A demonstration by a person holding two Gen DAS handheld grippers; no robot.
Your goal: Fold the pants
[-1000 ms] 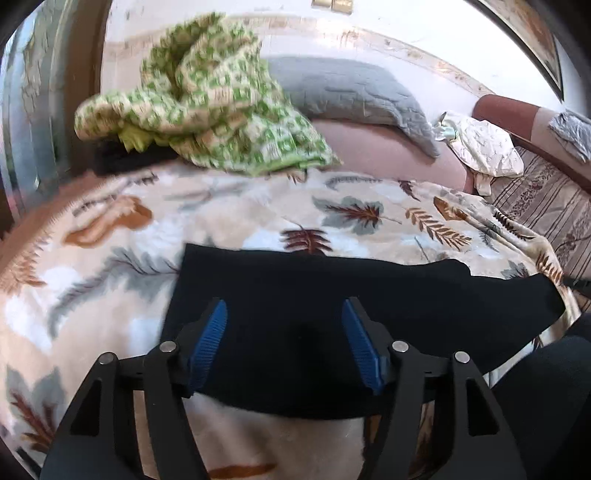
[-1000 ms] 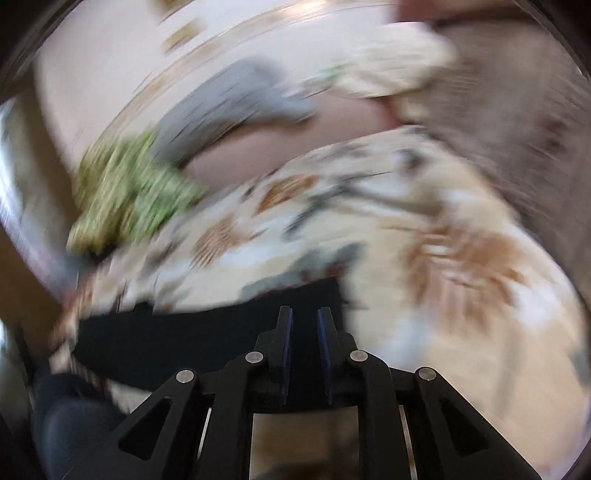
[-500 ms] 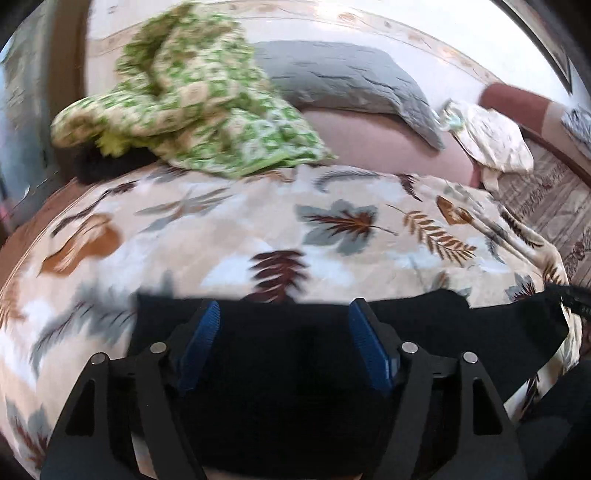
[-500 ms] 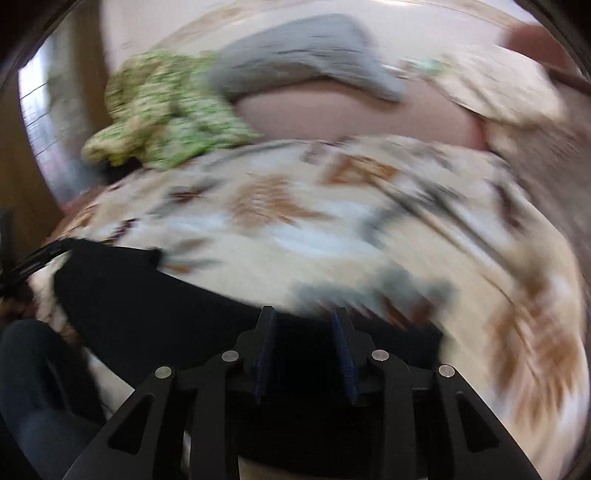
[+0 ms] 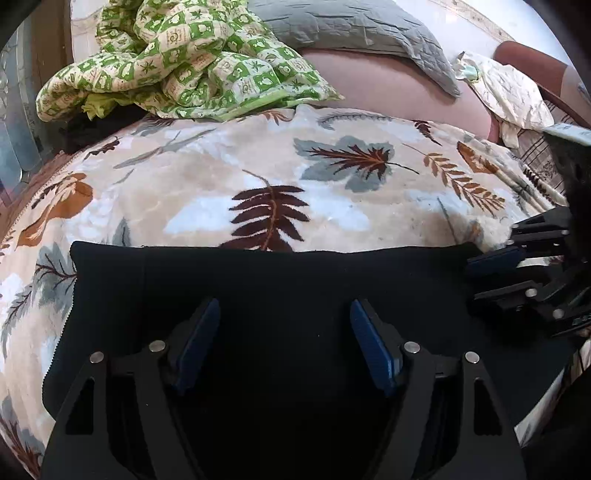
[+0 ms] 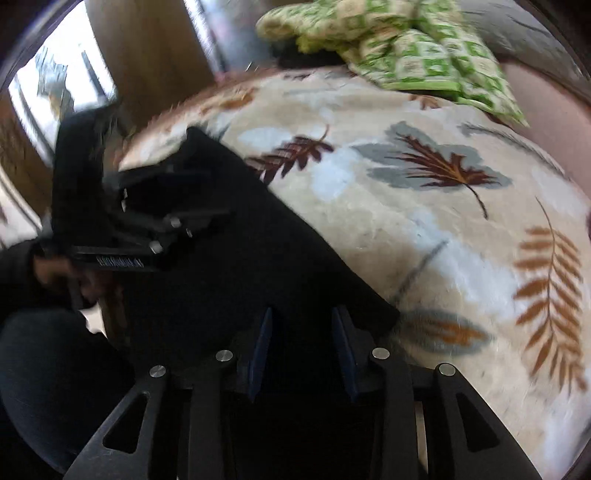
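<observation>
Two tongs spread, nothing pinched: left tongs [image 5: 282, 341], right tongs [image 6: 302, 349], both jaws just opened | black fabric pants [image 5: 277, 280] laid as flat band on leaf-patterned plush blanket [image 5: 332, 206] | folding judged partly done; further folds judged outstanding

A cream fleece blanket [image 5: 207, 206] printed with brown, rust and grey-blue leaves covers the bed. At its 11 o'clock edge lies a crumpled green-and-cream checked quilt [image 5: 184, 59], overlapping the blanket's far border. Toward 12 o'clock, just beside the quilt, a grey quilted pillow [image 5: 354, 26] rests on a pinkish-brown bedsheet [image 5: 391, 88]. At 2 o'clock a pale crumpled cloth [image 5: 509, 96] sits at the sheet's end. In the right wrist view, a wooden panel [image 6: 147, 55] stands at 11 o'clock beyond the blanket.
</observation>
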